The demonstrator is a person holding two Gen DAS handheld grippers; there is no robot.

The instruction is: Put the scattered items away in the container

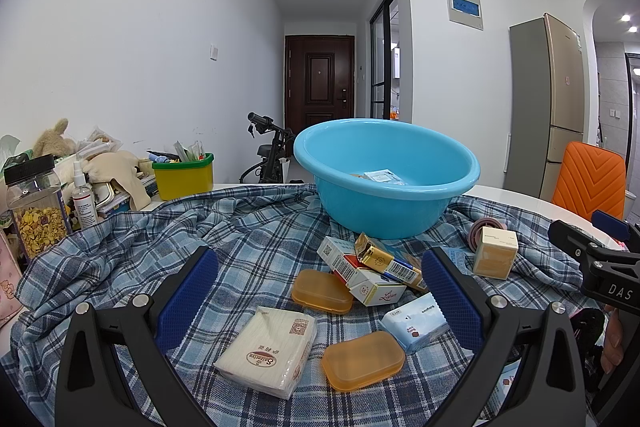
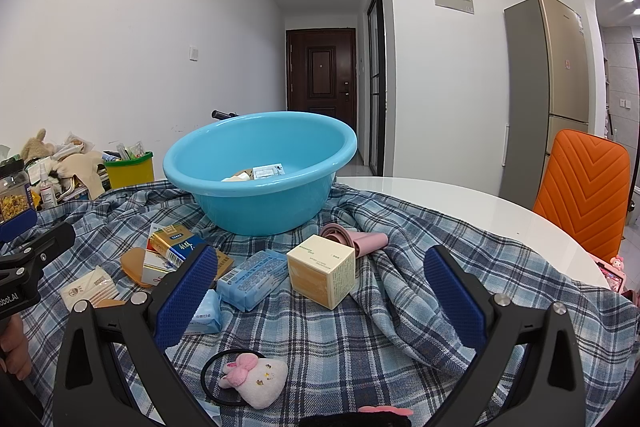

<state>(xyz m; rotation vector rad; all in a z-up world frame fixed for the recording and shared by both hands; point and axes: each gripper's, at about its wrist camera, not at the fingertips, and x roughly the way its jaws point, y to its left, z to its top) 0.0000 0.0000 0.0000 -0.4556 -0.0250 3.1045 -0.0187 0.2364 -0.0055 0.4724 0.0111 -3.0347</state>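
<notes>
Two grippers: both held above the plaid cloth (image 1: 248, 227), jaws spread wide and gripping nothing.
Left gripper (image 1: 320, 303): between its blue pads (image 1: 188, 295) lie a white tissue packet (image 1: 268, 351) and two orange plastic cases (image 1: 362, 359), one nearer the camera, one farther.
Beyond the left jaws: a heap of small cartons (image 1: 372, 271) lies just in front of the basin, and a light blue packet (image 1: 416, 321) touches the right-hand pad.
Right gripper (image 2: 320, 303): a cream cube box (image 2: 322, 275) sits between its fingers, nearer the left one; a blue wipes pack (image 2: 256, 277) lies just beside that finger.
Near edge: a pink plush hair tie (image 2: 252, 377) lies below the right jaws.
Behind the cube: a pink cup (image 2: 356, 237) lies on its side.
Blue basin (image 2: 260, 171): stands upright on the cloth beyond both grippers, with a few flat packets inside.
</notes>
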